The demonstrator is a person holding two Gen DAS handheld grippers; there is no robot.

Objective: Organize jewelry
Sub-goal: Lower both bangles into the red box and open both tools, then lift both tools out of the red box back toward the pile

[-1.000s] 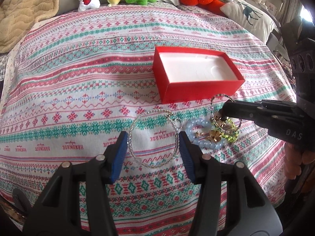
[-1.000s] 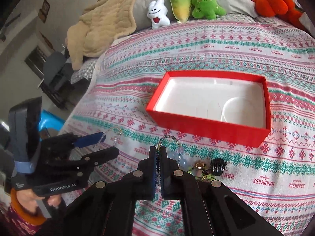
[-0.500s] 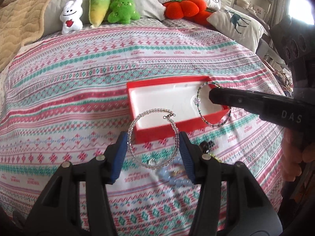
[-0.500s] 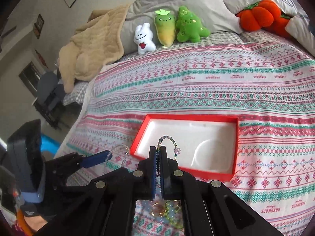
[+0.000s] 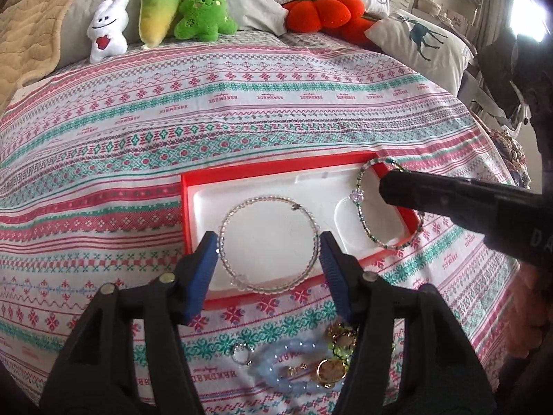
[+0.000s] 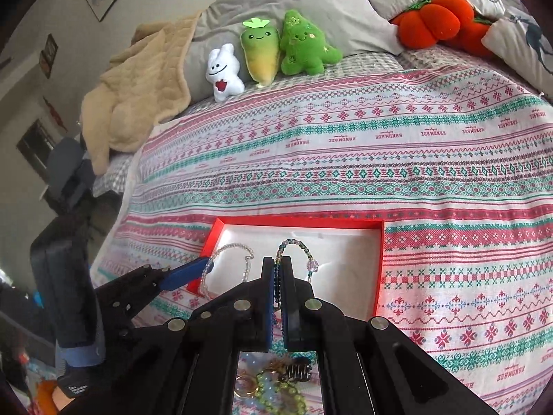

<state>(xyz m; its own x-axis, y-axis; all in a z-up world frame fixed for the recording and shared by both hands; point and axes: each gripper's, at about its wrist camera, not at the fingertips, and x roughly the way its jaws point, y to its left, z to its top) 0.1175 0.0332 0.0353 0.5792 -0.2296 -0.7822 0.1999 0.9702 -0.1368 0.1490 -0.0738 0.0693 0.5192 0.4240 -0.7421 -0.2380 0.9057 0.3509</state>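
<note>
A red box with a white lining lies open on the patterned bedspread. My left gripper hangs over its near left part. A clear bead bracelet spans the blue pads, which touch it on both sides while the jaws are opening. My right gripper is shut on a green and dark bead bracelet with a lilac bead, held over the box. In the left wrist view the right gripper reaches in from the right with the green bracelet dangling over the box's right end.
A pile of loose jewelry, with pale blue beads, gold pieces and a small ring, lies on the bedspread just in front of the box. Plush toys, pillows and a beige blanket line the far side of the bed.
Both grippers have carried their bracelets from the jewelry pile to above the red box. The left jaws stand a little wider and the clear bracelet looks rounder.
</note>
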